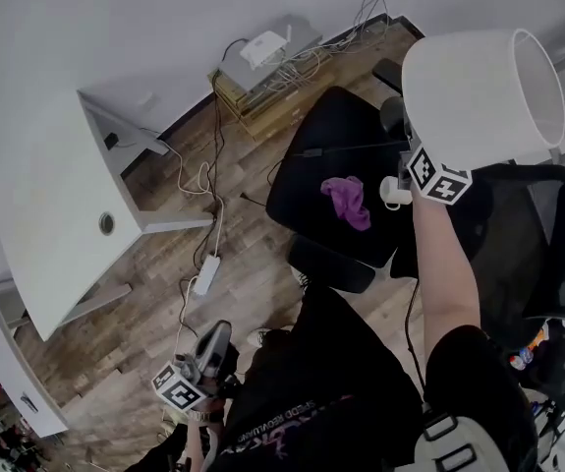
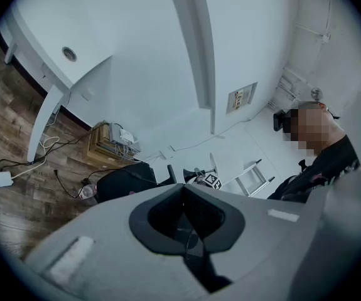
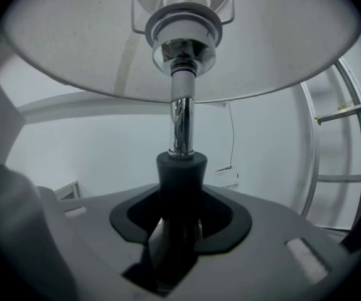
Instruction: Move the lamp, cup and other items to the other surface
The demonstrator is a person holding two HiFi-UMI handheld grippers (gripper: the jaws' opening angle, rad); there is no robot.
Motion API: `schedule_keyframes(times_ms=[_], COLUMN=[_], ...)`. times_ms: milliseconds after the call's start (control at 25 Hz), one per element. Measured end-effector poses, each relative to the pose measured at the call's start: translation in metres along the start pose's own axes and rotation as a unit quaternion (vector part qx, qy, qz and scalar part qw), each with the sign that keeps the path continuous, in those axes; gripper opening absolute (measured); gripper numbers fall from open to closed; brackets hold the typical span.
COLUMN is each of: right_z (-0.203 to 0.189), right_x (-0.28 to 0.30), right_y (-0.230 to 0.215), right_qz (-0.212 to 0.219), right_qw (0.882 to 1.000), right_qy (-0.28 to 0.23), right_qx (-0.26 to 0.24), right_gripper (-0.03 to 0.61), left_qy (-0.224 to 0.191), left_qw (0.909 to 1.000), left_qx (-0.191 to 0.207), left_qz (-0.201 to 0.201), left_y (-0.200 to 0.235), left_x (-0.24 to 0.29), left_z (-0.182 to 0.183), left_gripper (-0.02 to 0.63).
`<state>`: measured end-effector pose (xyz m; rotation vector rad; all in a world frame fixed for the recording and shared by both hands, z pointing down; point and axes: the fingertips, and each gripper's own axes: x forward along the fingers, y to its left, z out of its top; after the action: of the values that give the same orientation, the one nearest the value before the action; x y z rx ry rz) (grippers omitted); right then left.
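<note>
At the upper right of the head view, the right gripper (image 1: 412, 146) holds up a white-shaded, chrome-stemmed lamp (image 1: 479, 87) above a black mesh office chair (image 1: 533, 254). The right gripper view shows the right gripper (image 3: 179, 199) with its jaws clamped on the dark collar at the foot of the lamp (image 3: 181, 124) stem, and the shade fills the top of the frame. Just left of the lamp in the head view, a small white cup (image 1: 395, 193) and a crumpled purple cloth (image 1: 346, 202) lie on a black padded seat (image 1: 311, 155). A white table with a round cable hole (image 1: 46, 214) fills the left side, over a wood-plank floor (image 1: 154, 293) crossed by cables. The left gripper (image 1: 211, 347) is low at the bottom left. In its own view, the left gripper (image 2: 184, 187) has its jaws pressed together with nothing between them.
</note>
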<state>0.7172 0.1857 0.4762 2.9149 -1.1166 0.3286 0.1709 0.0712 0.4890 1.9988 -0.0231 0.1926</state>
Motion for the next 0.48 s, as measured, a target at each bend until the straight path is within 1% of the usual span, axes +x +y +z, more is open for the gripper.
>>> schedule_keyframes(times_ms=[120, 240, 360, 480], right_z=[-0.022, -0.048, -0.077, -0.108], right_x=[0.012, 0.019, 0.022, 0.027], right_y=[-0.027, -0.047, -0.062, -0.080], right_qz=[-0.024, -0.049, -0.075, -0.101], right_qw=[1.000, 0.998, 0.995, 0.991], right_qy=[0.010, 0.017, 0.024, 0.024], right_qx=[0.015, 0.034, 0.056, 0.080], right_gripper=[0.150, 0.150, 0.150, 0.150], left_qy=[0.021, 0.045, 0.078, 0.110], left_qw=[0.9997, 0.9985, 0.9959, 0.9925], left_qx=[0.003, -0.007, -0.015, -0.009], left_qz=[0.014, 0.028, 0.043, 0.051], left_y=[-0.001, 0.003, 0.007, 0.015], left_x=[0.019, 0.032, 0.042, 0.055], left_z=[-0.004, -0.013, -0.022, -0.031], left_gripper=[0.000, 0.000, 0.000, 0.000])
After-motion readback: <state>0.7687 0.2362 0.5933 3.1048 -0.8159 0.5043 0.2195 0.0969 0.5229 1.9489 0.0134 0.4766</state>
